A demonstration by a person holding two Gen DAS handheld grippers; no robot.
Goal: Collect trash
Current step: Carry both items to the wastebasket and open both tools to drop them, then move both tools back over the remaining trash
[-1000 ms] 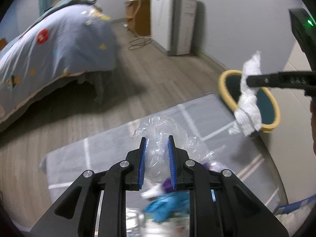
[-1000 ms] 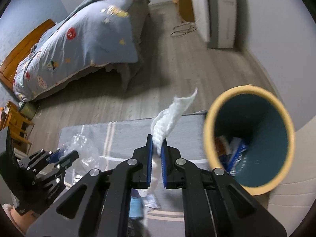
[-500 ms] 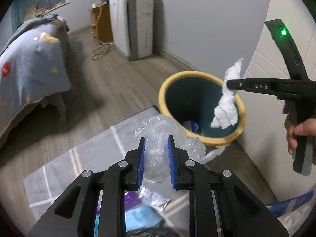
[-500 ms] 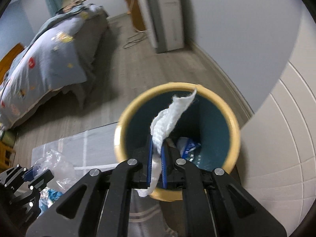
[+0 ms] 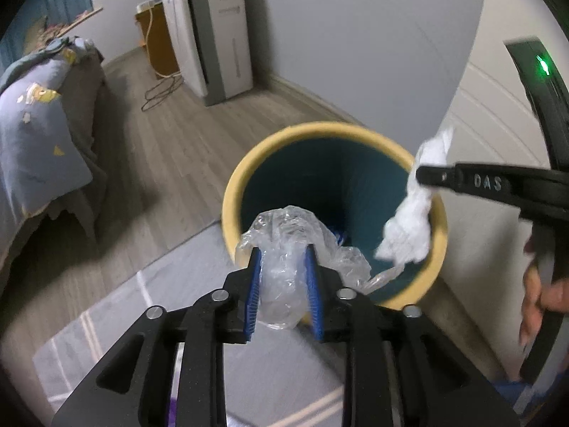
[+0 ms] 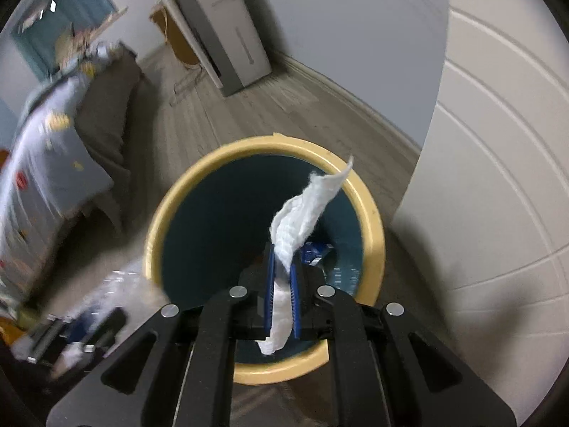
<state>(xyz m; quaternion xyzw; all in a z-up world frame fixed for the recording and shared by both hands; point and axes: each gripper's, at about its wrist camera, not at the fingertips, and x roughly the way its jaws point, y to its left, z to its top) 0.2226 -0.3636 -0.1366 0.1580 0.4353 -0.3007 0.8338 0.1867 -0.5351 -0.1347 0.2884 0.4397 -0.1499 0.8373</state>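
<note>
Both tongs (each gripping trash) over bin.

Grey wood-plank floor, running back to a skirting board at the wall; on it, a round bin with yellow rim and teal inside, standing upright just beside a grey rug with pale stripes; farther back, a tall white appliance on the planks, a tangle of cable lying next to it, and a wooden cabinet behind; at left, a bed draped in a blue patterned quilt.
</note>
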